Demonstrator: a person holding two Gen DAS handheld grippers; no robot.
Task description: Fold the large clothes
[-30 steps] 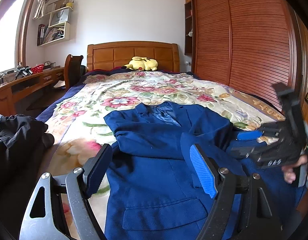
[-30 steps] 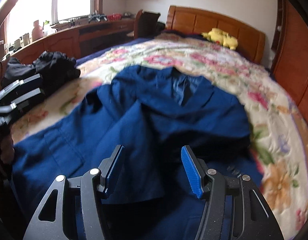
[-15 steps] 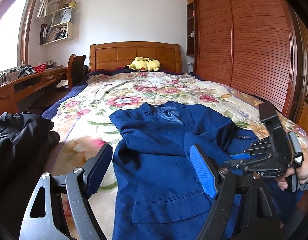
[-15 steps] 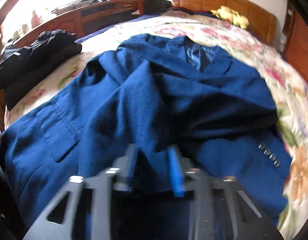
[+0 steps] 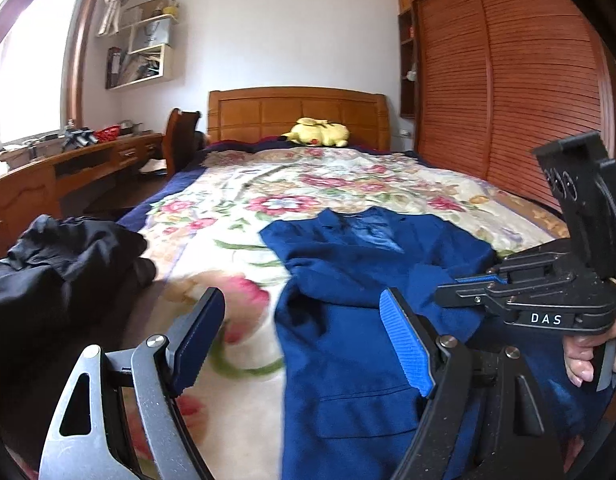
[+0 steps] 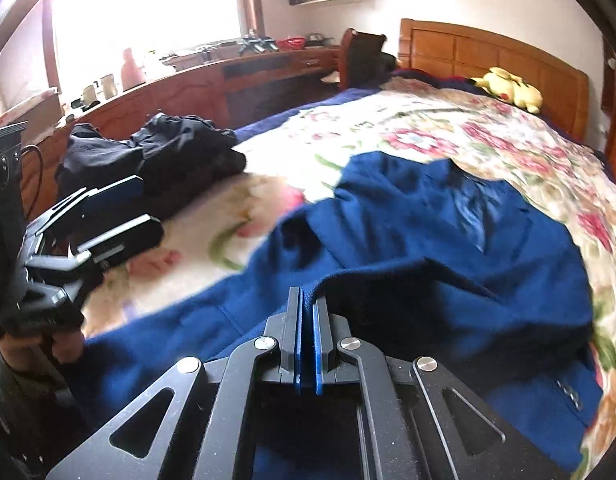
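A blue suit jacket (image 5: pixel 347 360) lies front up on the floral bedspread (image 5: pixel 308 184), its collar toward the headboard and one sleeve folded across the chest. My right gripper (image 6: pixel 306 296) sits over its near part, and its jaws are closing tight on a raised fold of the blue jacket (image 6: pixel 427 240). In the left wrist view the right gripper (image 5: pixel 459 284) reaches in from the right with a hand on its handle. My left gripper (image 5: pixel 300 304) hovers open over the jacket's left edge and the bedspread, with nothing between its fingers. It also shows as the left gripper (image 6: pixel 108 216) in the right wrist view.
A heap of black clothes (image 5: pixel 48 272) lies on the bed's left side, near the wooden desk (image 5: pixel 48 176). A yellow plush toy (image 5: pixel 319 134) rests by the headboard. Slatted wardrobe doors (image 5: pixel 507 100) run along the right of the bed.
My right gripper went from open to shut, pinching a fold of the jacket, and swung toward the left. My left gripper stayed open and shifted left, off the jacket's middle.
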